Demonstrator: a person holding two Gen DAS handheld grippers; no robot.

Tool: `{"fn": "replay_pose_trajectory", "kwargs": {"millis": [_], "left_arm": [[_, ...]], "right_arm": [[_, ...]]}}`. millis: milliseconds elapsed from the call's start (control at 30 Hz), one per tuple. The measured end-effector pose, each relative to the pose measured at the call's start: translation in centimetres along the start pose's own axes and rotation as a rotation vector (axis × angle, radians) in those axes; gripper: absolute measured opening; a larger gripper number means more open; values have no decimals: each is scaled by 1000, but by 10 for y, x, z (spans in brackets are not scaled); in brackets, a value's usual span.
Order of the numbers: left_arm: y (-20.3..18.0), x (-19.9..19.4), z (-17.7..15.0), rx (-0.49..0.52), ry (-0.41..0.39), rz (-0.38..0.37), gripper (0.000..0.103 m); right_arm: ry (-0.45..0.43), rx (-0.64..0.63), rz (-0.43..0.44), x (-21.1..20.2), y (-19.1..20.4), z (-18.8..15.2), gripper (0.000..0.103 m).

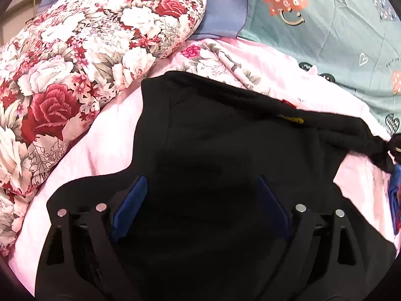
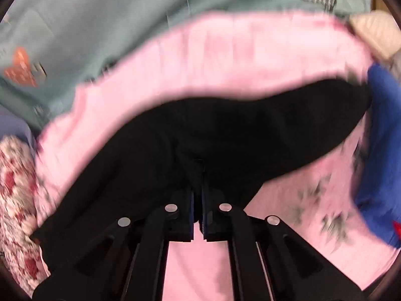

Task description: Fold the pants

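Pants: black pants [image 1: 225,145] lie spread on the pink sheet [image 1: 105,135], waistband toward the floral pillow [image 1: 75,57].
Left tongs: my left gripper [image 1: 200,200] stands wide over the cloth, its blue pads [image 1: 130,200] pressing nothing.
Right tongs: my right gripper [image 2: 198,210] is clamped shut on a fold of the pants [image 2: 200,130]; the view is blurred.
Risk, slip: I judge the pinch thin; a quick pull could free it.
Risk, bunching: dragging one-sided may wrinkle the cloth or snag the blue garment [image 2: 381,135].

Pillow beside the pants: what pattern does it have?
The pillow has a floral print, red and white roses with grey-green leaves; it shows best in the left wrist view.
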State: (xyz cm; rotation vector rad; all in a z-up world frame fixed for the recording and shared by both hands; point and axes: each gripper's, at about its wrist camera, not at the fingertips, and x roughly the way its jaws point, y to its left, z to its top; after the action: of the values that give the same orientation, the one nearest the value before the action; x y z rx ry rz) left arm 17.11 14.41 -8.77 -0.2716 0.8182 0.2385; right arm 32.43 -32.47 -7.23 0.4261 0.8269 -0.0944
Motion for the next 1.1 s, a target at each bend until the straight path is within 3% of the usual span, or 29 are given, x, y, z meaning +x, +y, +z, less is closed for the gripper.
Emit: {"fn": "replay_pose_trajectory", "kwargs": {"millis": [33,67,100,133,167,233,267,300,333,400,500,567,633,833,867,900,967,1000,1100], "left_arm": [[0,1,0,-1,2,0,90],[1,1,0,2,2,5,90],[1,1,0,4,4,5,90],[2,-2,1,0,7,-4,90],[4,-6,3,-12,4,-16,90],[12,-18,8,-38,-24,-24,90],[15,-23,10,-41,-35,-18,90],[20,-30,15,-39,-52,-10,90],[24,-35,18,-40,-64,-3,90],[37,-42,25,-58,-94,27,90],[55,-39,32,-87,-110,85,91],[63,-34,31,-106,-103,86,91],[70,-25,28,-126,-84,85,91],[76,-16,23,-154,-28,45,91],[75,-15,23,-152,-26,48,91],[76,-14,22,-157,-20,47,91],[77,-10,21,-170,-2,31,91],[77,-8,21,-174,11,19,91],[72,-2,21,-150,17,37,91]], "right_arm": [[-43,5,-53,-2,0,4,5],[-23,-5,-150,4,1,6,16],[126,-53,-300,29,6,7,58],[228,-100,-363,45,10,7,63],[223,-129,-376,45,16,6,60],[79,-152,-300,13,32,5,61],[48,-170,-250,0,42,3,62],[49,-209,-138,-9,60,-1,64],[83,-259,0,-13,78,-8,66],[180,-377,188,-14,114,-28,66],[354,-506,372,-1,163,-71,66],[447,-450,464,10,180,-89,66],[496,-421,501,19,201,-104,66],[465,-443,453,32,236,-122,63],[466,-436,448,36,241,-123,46],[466,-424,426,41,245,-125,10],[421,-399,439,38,252,-115,5],[349,-403,437,33,257,-104,4],[231,-424,381,40,275,-80,3]]}}
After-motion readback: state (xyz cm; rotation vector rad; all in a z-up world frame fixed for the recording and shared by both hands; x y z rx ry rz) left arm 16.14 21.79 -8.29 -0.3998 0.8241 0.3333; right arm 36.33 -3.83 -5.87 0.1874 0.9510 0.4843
